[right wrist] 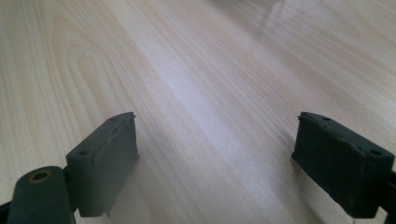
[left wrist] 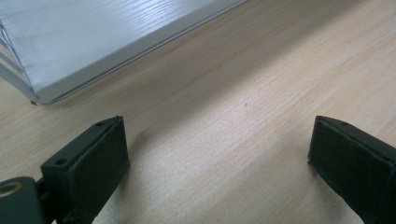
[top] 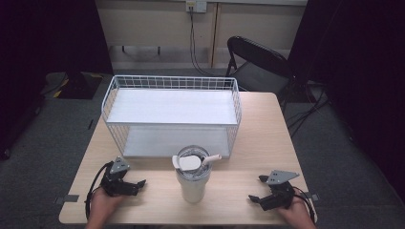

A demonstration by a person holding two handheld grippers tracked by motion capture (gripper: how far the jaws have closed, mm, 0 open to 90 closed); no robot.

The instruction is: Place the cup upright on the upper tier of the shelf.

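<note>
My left hand-held gripper (top: pixel 135 183) and right hand-held gripper (top: pixel 257 189) rest spread and empty. The tumbler (top: pixel 192 177) stands between them, at my twelve o'clock: rigid, probably slick and top-heavy, so I'd clamp mid-body.

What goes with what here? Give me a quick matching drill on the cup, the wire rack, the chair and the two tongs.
Things:
1. tumbler
2. wire rack
3. folding chair
4. left tongs and right tongs

Places or states:
A. black, on the floor beyond the table's far right corner
B. open, resting low on the table near its front edge
C. white, two shelves, on the far half of the table
D. upright between the tongs, lidded, just in front of the rack

Pairs: 1-D, 2-C, 3-A, 4-B
</note>
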